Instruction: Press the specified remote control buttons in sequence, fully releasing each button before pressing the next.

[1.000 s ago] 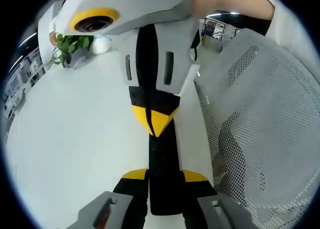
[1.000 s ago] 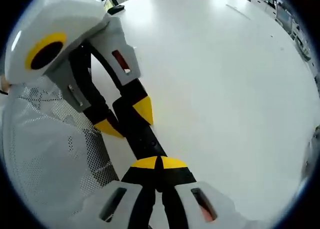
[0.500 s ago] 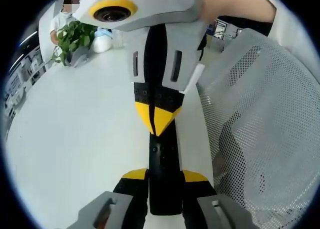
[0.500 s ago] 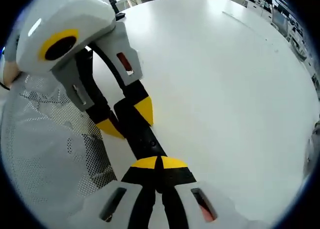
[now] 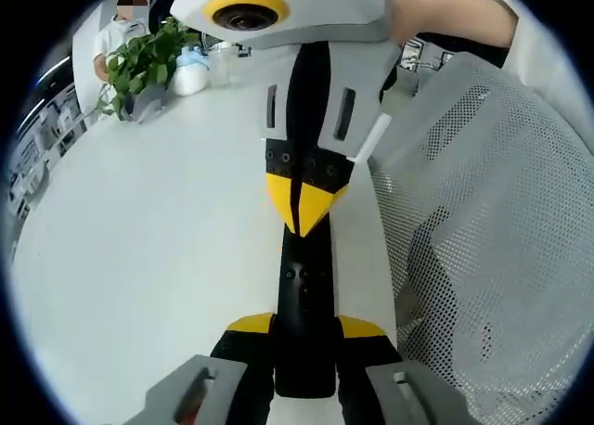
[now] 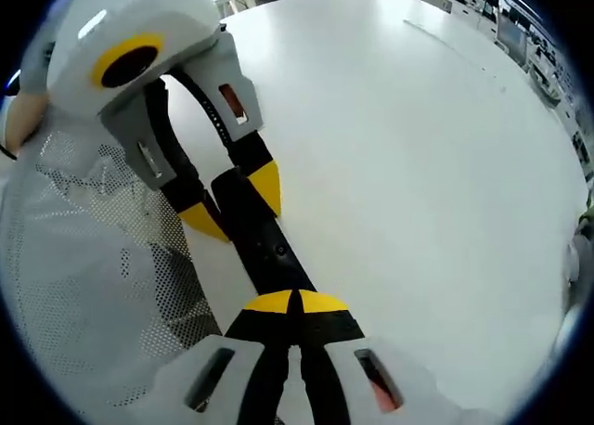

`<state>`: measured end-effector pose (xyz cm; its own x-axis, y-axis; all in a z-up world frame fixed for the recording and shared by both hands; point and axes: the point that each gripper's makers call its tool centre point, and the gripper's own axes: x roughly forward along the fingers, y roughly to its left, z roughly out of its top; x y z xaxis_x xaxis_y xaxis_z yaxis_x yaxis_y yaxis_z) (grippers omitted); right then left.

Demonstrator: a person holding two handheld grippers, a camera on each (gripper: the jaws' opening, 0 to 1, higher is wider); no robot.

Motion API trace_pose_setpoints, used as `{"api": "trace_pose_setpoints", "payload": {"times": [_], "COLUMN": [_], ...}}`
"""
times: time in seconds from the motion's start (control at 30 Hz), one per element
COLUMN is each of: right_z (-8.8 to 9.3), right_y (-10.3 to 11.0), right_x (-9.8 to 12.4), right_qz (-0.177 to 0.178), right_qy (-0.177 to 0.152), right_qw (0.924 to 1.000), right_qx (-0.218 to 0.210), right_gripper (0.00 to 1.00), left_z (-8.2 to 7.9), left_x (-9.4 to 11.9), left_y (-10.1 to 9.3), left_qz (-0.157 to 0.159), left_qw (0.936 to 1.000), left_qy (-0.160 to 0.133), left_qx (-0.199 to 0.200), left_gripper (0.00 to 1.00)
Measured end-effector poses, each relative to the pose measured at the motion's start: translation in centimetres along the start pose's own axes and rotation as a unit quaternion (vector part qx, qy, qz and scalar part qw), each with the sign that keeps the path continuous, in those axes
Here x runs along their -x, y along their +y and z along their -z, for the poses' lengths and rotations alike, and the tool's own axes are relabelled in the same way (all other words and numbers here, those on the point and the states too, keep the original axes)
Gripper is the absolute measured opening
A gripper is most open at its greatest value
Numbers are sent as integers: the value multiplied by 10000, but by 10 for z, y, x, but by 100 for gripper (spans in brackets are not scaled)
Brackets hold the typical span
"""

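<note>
1. The white table (image 6: 418, 165) is the biggest thing here, smooth and matte, with a curved far edge; most of its top lies open on the side away from the person, so there is wide room to move there.
2. A pale mesh fabric (image 5: 483, 239), perforated and softly folded, crowds the table's near edge just beside the remote, leaving little room on that side.
3. At the table's far edge stands a leafy green plant (image 5: 139, 68) in a grey pot, with a small white rounded object (image 5: 190, 77) next to it, both well apart from the grippers.
4. The remote control (image 5: 304, 314) is a slim black bar with small buttons on its face, lying near the mesh-side edge. In the left gripper view its long axis runs straight away from the camera, one end between that gripper's jaws, the other pointing at the opposite gripper.
5. The left gripper (image 5: 306, 328), black with yellow tips, is clamped on the remote's near end, a tip on each long side.
6. The right gripper (image 6: 295, 302) has its yellow tips pressed together, meeting over the remote's other end.
</note>
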<state>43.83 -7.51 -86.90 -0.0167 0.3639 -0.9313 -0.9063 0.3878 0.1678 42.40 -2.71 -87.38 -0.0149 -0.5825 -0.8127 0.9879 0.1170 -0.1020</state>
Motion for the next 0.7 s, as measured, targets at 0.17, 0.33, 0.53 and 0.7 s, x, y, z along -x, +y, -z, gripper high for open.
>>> {"api": "trace_pose_setpoints", "payload": {"times": [0.17, 0.33, 0.53, 0.7], "right_z": [-1, -2, 0, 1], "right_y": [1, 1, 0, 2], "right_x": [-1, -3, -2, -2], "right_qz": [181, 257, 210, 314], "right_qy": [307, 606, 597, 622], "right_qw": [9989, 9962, 9966, 9952], "right_qx": [306, 562, 525, 681], "right_gripper": [0, 0, 0, 0], "left_z": [0, 0, 0, -1], "left_x": [0, 0, 0, -1], "left_y": [0, 0, -1, -1], "left_qz": [2, -2, -1, 0], "left_qw": [10000, 10000, 10000, 10000], "left_qy": [-2, 6, 4, -6], "left_qx": [-15, -41, -47, -44], "left_gripper": [24, 24, 24, 24]}}
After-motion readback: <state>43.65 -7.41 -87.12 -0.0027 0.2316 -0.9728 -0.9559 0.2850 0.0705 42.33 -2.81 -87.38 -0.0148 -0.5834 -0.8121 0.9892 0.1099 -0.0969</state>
